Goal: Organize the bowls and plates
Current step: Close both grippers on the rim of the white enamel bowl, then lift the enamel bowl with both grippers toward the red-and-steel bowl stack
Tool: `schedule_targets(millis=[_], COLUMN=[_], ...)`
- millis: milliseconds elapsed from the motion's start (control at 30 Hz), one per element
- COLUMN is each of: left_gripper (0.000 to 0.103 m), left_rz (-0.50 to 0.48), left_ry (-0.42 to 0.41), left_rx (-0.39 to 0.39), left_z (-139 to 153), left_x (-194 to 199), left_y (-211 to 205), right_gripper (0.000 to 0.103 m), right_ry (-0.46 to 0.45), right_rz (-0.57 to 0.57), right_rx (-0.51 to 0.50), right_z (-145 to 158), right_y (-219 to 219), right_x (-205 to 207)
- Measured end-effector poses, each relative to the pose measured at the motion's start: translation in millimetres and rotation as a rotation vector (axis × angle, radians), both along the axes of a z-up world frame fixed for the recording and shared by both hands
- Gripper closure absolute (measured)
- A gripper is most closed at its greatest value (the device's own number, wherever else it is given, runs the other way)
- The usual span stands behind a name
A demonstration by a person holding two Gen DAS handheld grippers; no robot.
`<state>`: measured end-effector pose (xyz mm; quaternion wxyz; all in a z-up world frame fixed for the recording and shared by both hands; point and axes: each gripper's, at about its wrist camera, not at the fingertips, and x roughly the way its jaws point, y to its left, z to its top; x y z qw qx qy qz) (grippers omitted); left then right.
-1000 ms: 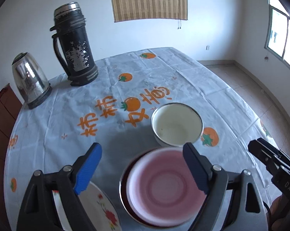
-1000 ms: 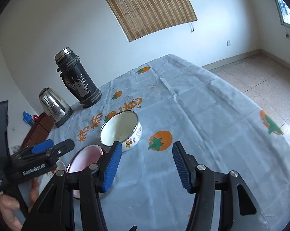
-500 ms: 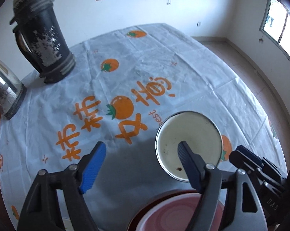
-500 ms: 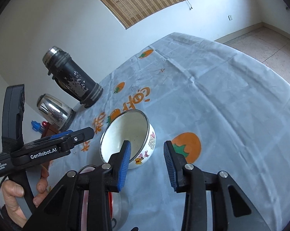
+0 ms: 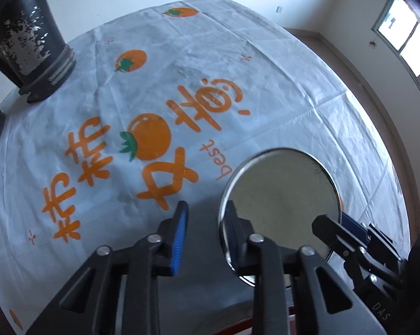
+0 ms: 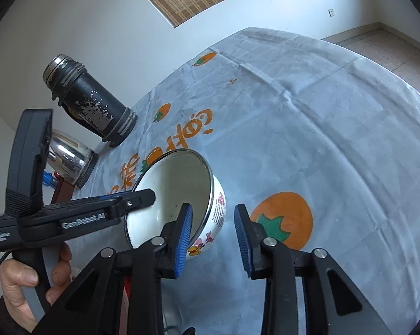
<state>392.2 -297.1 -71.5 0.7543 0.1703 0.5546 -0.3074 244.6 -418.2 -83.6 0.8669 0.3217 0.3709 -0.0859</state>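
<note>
**Left wrist view and right wrist view: bowl on the table, both tools at its rim**

**Item 1, bowl.** White enamel with a metal rim and a printed picture on its outer wall. It sits on the tablecloth. In the left wrist view it lies at 4 o'clock from the picture's centre. In the right wrist view it lies at 8 o'clock. A few dark specks show inside it.

**Item 2, your left gripper.** It points steeply down at the bowl's 9 o'clock edge, as the left wrist view shows it.
- Jaws: narrowing at this moment.
- One finger is inside the bowl against the wall.
- The blue-padded finger is outside and still apart from the wall.
- The rim stands between the two and is not yet pinched.

**Item 3, your right gripper.** It is tilted down at the bowl's opposite edge.
- Jaws: also narrowing.
- One finger is at the rim, and you cannot tell from the pictures whether it touches.
- The other finger is clear of the printed wall, which shows in the gap between them.

**Item 4, your left hand.** It grips the left tool's handle at 8 o'clock in the right wrist view.

**Item 5, flask.** Black with worn paint. It stands at 10 o'clock, well apart from the bowl.

**Item 6, kettle.** Shiny steel, just beside the flask at the table's edge.

**Item 7, tablecloth.** Pale, printed with oranges and orange lettering.
</note>
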Motion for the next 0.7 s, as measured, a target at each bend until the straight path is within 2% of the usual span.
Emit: schedule_targets(millis=[133, 367, 533, 700], left_gripper=[0.095, 0.097, 0.097, 0.097], left_rz=[0.012, 0.028, 0.011, 0.006], left_ry=[0.044, 0.016, -0.011, -0.04], left_rx=[-0.047, -0.09, -0.129, -0.152], left_z=[-3.8, 6.9, 24.7, 43.9], left_x=[-0.1, -3.6, -15.0, -26.1], left_y=[-3.4, -7.2, -7.9, -4.8], right_gripper=[0.081, 0.09, 0.091, 0.092], right_ry=[-0.012, -0.042, -0.095, -0.122], right_rz=[0.019, -0.003, -0.039, -0.045], right_rx=[-0.012, -0.026, -0.07, -0.057], right_z=[1.9, 7.4, 29.0, 47.1], right_y=[4.7, -2.7, -5.5, -9.0], right_x=[2.6, -2.0, -13.6, -22.8])
